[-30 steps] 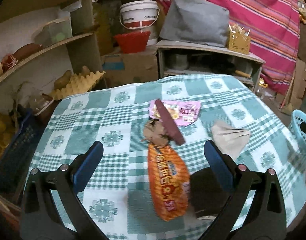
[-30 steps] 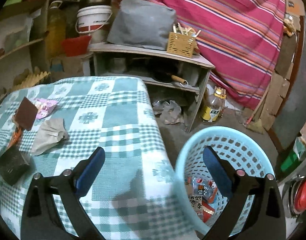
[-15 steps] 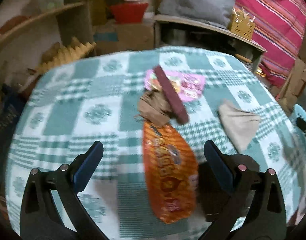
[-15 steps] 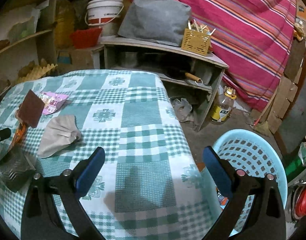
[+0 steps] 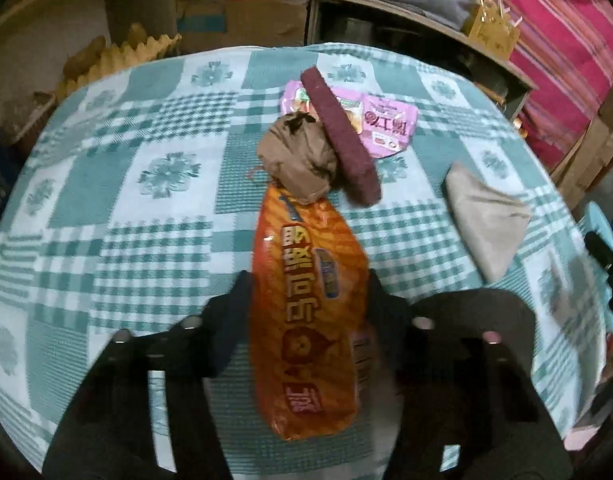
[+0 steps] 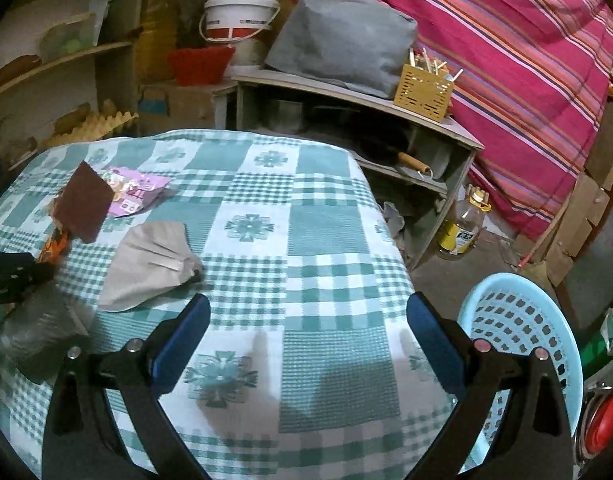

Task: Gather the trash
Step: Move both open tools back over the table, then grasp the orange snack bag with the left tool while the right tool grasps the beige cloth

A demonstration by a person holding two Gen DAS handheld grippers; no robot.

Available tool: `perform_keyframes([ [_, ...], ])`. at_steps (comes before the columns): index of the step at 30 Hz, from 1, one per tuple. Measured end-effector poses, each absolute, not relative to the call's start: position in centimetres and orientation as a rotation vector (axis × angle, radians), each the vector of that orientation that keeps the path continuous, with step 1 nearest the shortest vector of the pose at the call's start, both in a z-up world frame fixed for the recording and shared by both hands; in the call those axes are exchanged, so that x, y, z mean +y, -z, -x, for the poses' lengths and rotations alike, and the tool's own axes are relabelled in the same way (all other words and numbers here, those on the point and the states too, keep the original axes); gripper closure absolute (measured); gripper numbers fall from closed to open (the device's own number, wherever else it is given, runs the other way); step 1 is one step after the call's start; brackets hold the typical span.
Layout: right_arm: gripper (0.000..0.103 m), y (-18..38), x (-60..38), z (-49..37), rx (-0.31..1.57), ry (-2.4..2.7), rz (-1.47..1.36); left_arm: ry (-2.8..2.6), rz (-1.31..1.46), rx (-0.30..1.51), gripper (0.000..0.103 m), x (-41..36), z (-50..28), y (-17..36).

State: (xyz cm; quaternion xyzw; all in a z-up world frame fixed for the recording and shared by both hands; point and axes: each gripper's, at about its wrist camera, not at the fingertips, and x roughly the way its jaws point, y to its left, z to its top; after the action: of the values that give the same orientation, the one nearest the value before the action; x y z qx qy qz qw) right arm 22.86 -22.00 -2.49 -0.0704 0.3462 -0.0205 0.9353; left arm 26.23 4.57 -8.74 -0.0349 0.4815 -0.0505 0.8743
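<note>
Left claw (image 5: pixel 308 292) clamps one orange packet (image 5: pixel 308 316); right claw (image 6: pixel 306 332) gapes wide.
Table (image 6: pixel 326 236): one pink packet (image 5: pixel 386 124), two paper wads. Floor: one blue basket (image 6: pixel 522 320).

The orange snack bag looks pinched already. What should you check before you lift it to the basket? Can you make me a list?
1. Left gripper closed on the orange snack bag: ok, both fingers press its sides.
2. Grip spot: ok, around the bag's middle.
3. Bag free to lift: not ok, the brown crumpled paper overlaps its far end and may drag along.
4. Maroon card safe: cannot tell, it leans on that paper and could topple.
5. Right gripper out of the way: ok, open and empty over the tablecloth.
6. Blue basket ready: ok, beside the table's right edge, open at the top.
</note>
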Motion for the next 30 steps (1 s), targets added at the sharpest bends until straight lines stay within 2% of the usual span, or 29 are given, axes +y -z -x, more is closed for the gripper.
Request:
perform_keyframes([
  [2, 0.007, 2.5, -21.5, -22.8, 0.704, 0.032, 0.148, 0.113, 0.067, 0.999, 0.064, 4.6, -26.0, 8.6],
  [3, 0.007, 2.5, -21.1, -22.8, 0.703, 0.027, 0.151, 0.113, 0.061, 0.998, 0.066, 4.7, -25.9, 8.5],
  [4, 0.007, 2.5, -20.9, -22.8, 0.702, 0.023, 0.154, 0.120, 0.060, 0.998, 0.079, 4.8, -25.8, 8.5],
  [5, 0.007, 2.4, -20.6, -22.7, 0.701, 0.021, 0.156, 0.124, 0.060, 0.999, 0.097, 4.8, -25.8, 8.4],
  [9, 0.007, 2.3, -19.4, -22.7, 0.695, -0.003, 0.147, 0.127, 0.060, 0.974, 0.103, 5.5, -25.0, 7.4],
  [17, 0.007, 2.7, -16.8, -23.4, 0.696, -0.037, 0.150, 0.089, -0.006, 0.867, 0.103, 7.4, -22.8, 4.1],
  [30, 0.007, 5.5, -14.3, -27.0, 0.794, -0.065, 0.152, 0.000, 0.017, 0.835, 0.103, 10.9, -23.4, 3.2],
])
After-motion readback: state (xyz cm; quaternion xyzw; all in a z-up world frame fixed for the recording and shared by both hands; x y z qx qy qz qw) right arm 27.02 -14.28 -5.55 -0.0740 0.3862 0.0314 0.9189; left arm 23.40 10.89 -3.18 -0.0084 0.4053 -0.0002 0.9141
